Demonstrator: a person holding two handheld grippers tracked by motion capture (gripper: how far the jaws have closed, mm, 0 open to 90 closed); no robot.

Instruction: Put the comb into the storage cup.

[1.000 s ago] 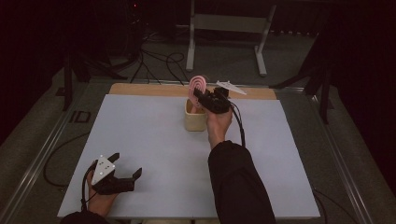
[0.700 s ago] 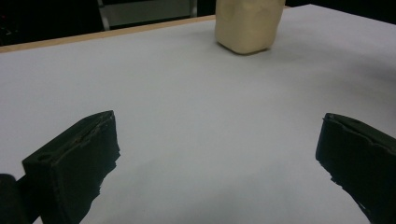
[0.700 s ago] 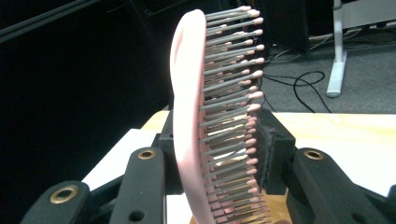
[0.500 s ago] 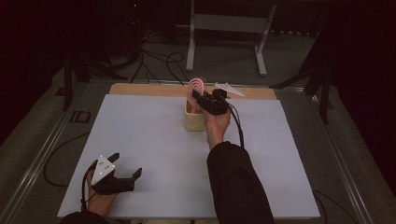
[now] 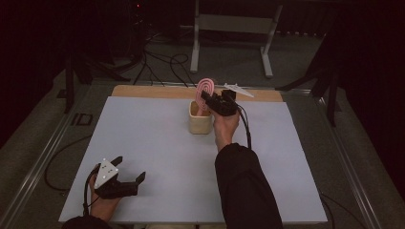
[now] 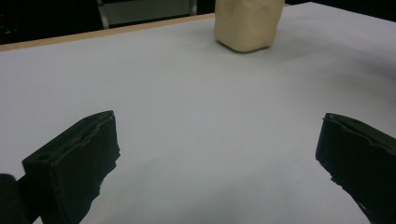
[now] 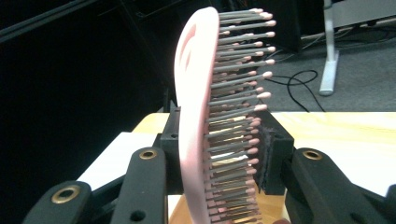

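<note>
Up near the top centre of the high view, the right hand-held gripper (image 5: 208, 101) has its jaws closed on a pink hairbrush (image 5: 205, 89), holding it directly above the open mouth of a cream-coloured cup (image 5: 199, 123) that stands on the white tabletop (image 5: 157, 143). In the right gripper view the hairbrush (image 7: 205, 116) stands nearly upright between the jaws, its long axis running top to bottom of the frame, pink back to the left and bristles pointing right. So the thing that matters, I'd say, is that the brush is already lined up over the cup with its length pointing downward; the lower end seems to sit at or just inside the rim, though I can't tell whether it touches. The likely move is a straight descent and a release. The left hand-held gripper (image 5: 125, 183) sits at the lower left of the high view, jaws spread wide and holding nothing, well apart from the cup; in the left gripper view the cup (image 6: 247, 24) lies far off at the top of the frame. The right hand is plainly the nearer one.
</note>
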